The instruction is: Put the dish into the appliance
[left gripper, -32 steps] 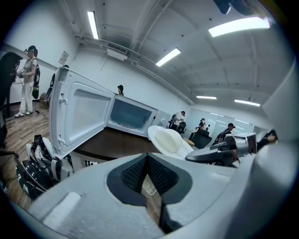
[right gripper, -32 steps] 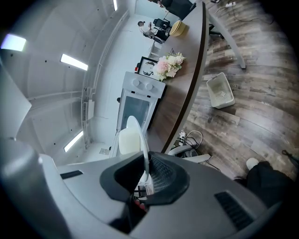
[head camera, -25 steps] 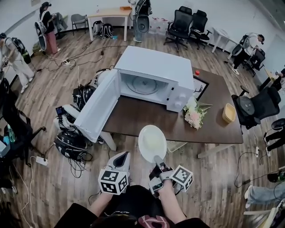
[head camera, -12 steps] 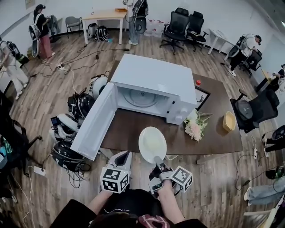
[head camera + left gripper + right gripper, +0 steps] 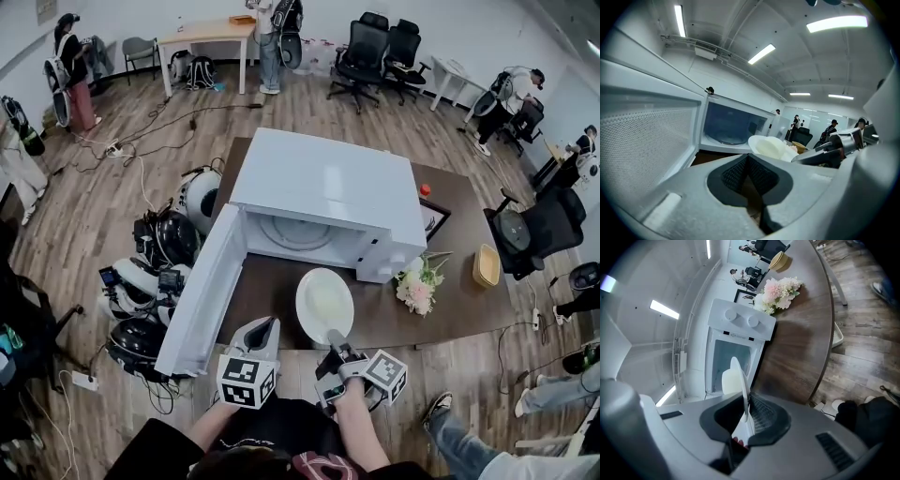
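Door (image 5: pixel 202 291) of the smooth, boxy white microwave (image 5: pixel 328 183) stands swung out at left, its inner screen finely perforated. Beside it my left gripper (image 5: pixel 265 325) has its jaws together on nothing. My right gripper (image 5: pixel 333 339) pinches the near rim of the dish (image 5: pixel 324 302) with its jaws. The dish is glossy, shallow and white, and it hangs over the dark wood bench (image 5: pixel 450 234) before the open cavity. With a rim-only grip I judge it could sag or slip, or its far edge could clip the cavity sill. Soft pink-white flowers (image 5: pixel 419 286) lie just right.
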### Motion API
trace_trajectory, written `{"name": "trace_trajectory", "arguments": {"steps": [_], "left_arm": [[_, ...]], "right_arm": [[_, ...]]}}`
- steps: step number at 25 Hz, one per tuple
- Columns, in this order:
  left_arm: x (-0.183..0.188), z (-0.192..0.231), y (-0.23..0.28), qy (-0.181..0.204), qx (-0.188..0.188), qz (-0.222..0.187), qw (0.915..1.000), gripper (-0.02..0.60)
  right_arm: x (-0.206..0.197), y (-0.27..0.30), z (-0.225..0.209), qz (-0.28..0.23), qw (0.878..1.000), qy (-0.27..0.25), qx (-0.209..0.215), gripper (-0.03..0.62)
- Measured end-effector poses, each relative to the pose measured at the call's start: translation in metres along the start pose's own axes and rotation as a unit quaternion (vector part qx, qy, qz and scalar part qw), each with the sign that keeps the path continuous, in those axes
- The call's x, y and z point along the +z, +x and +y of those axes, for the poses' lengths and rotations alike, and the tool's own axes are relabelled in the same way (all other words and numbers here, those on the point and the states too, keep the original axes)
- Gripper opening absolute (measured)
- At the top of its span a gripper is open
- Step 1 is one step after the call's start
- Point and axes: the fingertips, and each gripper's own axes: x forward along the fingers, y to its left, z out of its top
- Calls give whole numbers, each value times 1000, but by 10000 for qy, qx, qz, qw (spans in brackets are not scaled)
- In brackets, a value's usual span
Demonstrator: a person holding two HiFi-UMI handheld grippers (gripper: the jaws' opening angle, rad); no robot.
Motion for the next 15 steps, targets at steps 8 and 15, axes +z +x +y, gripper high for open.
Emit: {"name": "trace_trajectory", "arguments": {"steps": [8, 15], "left_arm": [[15, 13, 23, -270, -255, -52, 9993, 8], [19, 11, 40, -329, -453, 3, 9984, 8]], "right_arm": [[4, 37, 5, -127, 9997, 176, -81, 43], [16, 64, 6, -64, 9994, 296, -149, 43]]}}
